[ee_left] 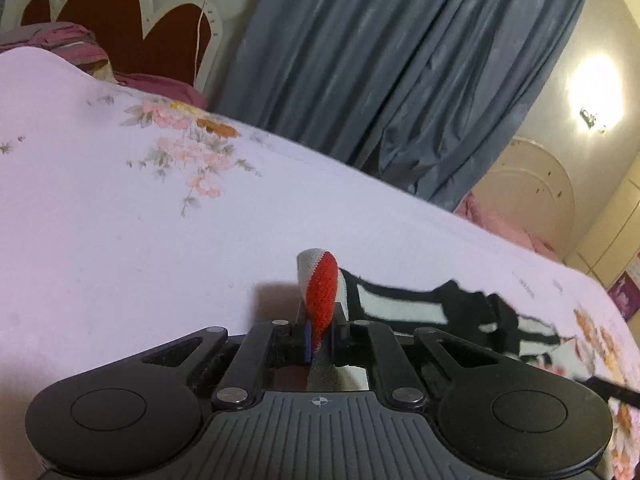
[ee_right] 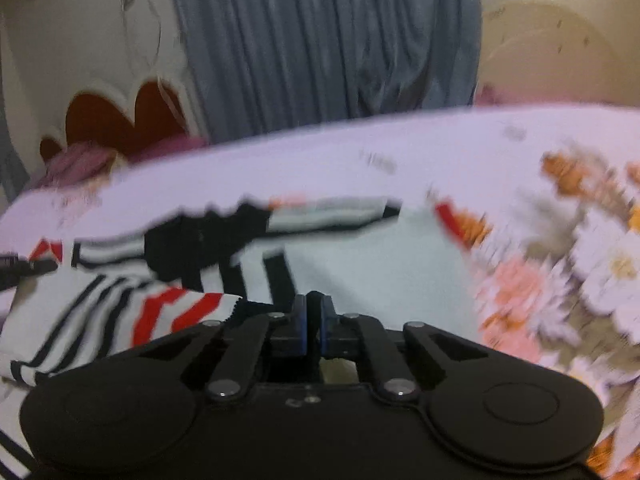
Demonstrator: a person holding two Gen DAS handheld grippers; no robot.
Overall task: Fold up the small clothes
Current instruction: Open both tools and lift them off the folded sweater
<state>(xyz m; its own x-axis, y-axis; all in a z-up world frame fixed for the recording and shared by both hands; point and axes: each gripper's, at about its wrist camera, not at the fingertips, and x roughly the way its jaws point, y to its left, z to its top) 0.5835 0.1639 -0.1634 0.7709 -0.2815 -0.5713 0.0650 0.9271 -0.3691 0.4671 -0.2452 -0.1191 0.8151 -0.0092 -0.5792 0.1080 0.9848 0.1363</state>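
Socks lie on the flowered bed [ee_left: 120, 240]: in the left wrist view the left claw [ee_left: 319, 340] pinches a red-and-grey sock toe [ee_left: 320, 292], its striped length [ee_left: 400, 304] trailing right. In the blurred right wrist view the right claw [ee_right: 313, 320] is closed on nothing visible above the striped socks [ee_right: 200, 248]; I'd draw the toe over slowly, keeping edges aligned.

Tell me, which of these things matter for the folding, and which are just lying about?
In the job:
- striped garment
- its red-and-grey tip pinched in the left tongs
- right tongs, shut

Just around:
- floral bedsheet
- blue curtain
- headboard
- wall lamp
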